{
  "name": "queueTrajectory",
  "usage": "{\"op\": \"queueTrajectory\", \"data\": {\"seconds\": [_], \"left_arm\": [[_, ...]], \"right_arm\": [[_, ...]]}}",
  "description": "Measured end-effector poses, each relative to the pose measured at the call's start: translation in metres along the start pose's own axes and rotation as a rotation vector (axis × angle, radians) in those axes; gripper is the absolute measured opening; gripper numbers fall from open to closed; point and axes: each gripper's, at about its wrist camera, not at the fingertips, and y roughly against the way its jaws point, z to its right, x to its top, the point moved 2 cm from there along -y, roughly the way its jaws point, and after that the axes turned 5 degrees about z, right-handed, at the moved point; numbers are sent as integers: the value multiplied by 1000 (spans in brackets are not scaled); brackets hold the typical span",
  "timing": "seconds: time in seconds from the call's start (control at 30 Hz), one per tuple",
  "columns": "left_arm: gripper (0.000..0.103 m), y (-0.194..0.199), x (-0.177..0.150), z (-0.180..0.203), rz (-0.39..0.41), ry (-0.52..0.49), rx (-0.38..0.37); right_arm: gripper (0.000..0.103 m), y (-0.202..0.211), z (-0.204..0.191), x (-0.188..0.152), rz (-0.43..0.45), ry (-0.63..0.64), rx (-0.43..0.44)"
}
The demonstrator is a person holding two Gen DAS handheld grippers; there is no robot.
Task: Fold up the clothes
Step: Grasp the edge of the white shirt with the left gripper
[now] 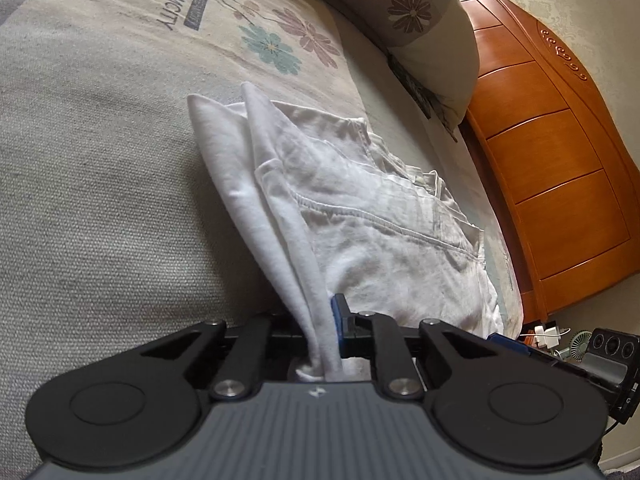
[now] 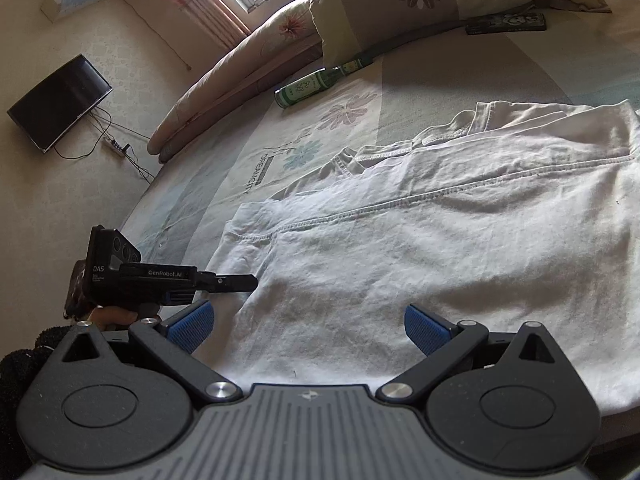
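Gripping: a bunched edge of the white shirt (image 1: 360, 216) is pinched between the nearly closed jaws of the left gripper (image 1: 326, 334), low in the centre of the left wrist view; the cloth is drawn up in a taut ridge from there.
Right gripper (image 2: 308, 326): its jaws are held wide apart at the bottom of the right wrist view, with nothing between them; the shirt lies just beyond the blue pads (image 2: 190, 326).
Shirt position: it is spread over the bed (image 2: 440, 80), filling the centre and right of the right wrist view, seams uppermost.
Left gripper seen from the right: it is found at the left edge (image 2: 236, 283), at the shirt's near corner.
Step judged: one corner is taken; the second corner is not yet taken.
Risk, slip: only a thin fold is pinched, so it could be pulled free if lifted fast.
Risk, skew: if one side alone is raised, the fold could be dragged crooked and the cloth bunched.
Risk, clutter: the bottle (image 2: 316, 84) in the upper centre could be swept by the cloth.
Writing, bed: "DREAMCITY" is printed beside the flowers.
Writing, gripper: "GenRobot.AI" and "DAS" are read on its body.
Writing, bottle: its label cannot be made out.
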Motion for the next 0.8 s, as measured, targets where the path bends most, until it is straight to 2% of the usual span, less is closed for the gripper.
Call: {"op": "queueTrajectory", "data": {"seconds": [0.17,0.23,0.4,0.67,0.8], "left_arm": [[15,1,-2,6,17,-46,24],[15,1,-3,7,22,-55,26],[15,2,-6,5,38,-57,11],[15,2,-7,3,45,-67,-11],[15,1,-7,3,44,-64,-10]], "right_arm": [[103,-37,-12,13,22,78,-92],[103,-50,-8,15,31,62,-121],[103,-77,6,19,29,-4,-108],[103,-115,10,50,101,82,-156],[103,-131,15,67,103,103,-174]]}}
